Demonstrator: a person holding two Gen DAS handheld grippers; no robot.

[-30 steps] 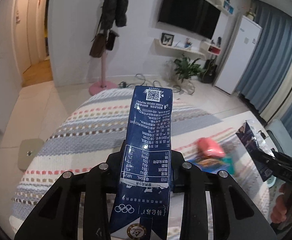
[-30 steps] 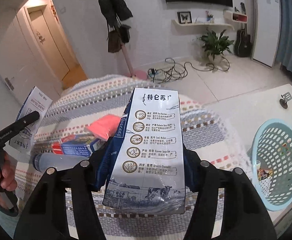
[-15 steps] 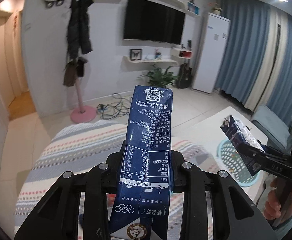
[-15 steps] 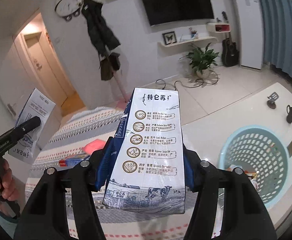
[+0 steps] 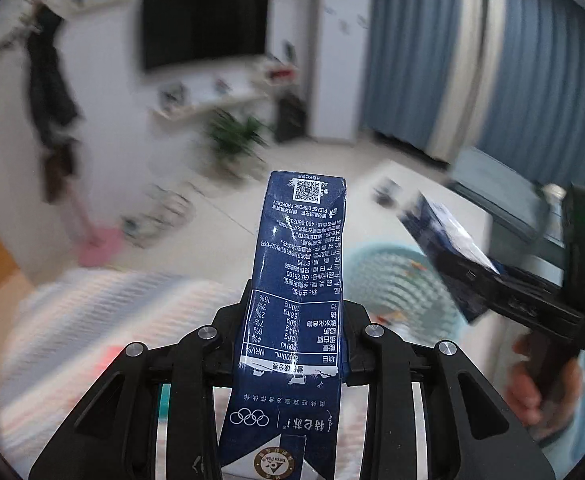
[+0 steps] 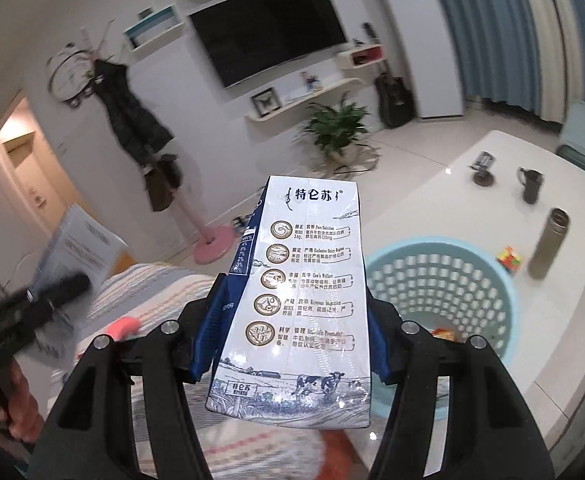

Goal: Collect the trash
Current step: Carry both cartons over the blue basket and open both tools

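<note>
My left gripper (image 5: 292,320) is shut on a dark blue milk carton (image 5: 296,280) that stands up between its jaws. My right gripper (image 6: 292,332) is shut on a white and blue milk carton (image 6: 304,288). A light blue plastic basket (image 6: 488,280) sits on the white table, just right of the right carton; some trash lies in its bottom. In the left wrist view the basket (image 5: 388,280) is ahead to the right, and the right gripper with its carton (image 5: 448,248) hangs over it. The left gripper also shows in the right wrist view (image 6: 32,304).
A striped cloth surface (image 6: 160,284) lies below with a pink item (image 6: 124,326) on it. On the white table (image 6: 444,216) stand a metal bottle (image 6: 548,244), a colour cube (image 6: 510,259), a dark mug (image 6: 531,185) and a small object (image 6: 483,168).
Both grippers have swung right with their cartons, away from the striped cloth and toward the blue basket, which now sits closer and larger in both views.
</note>
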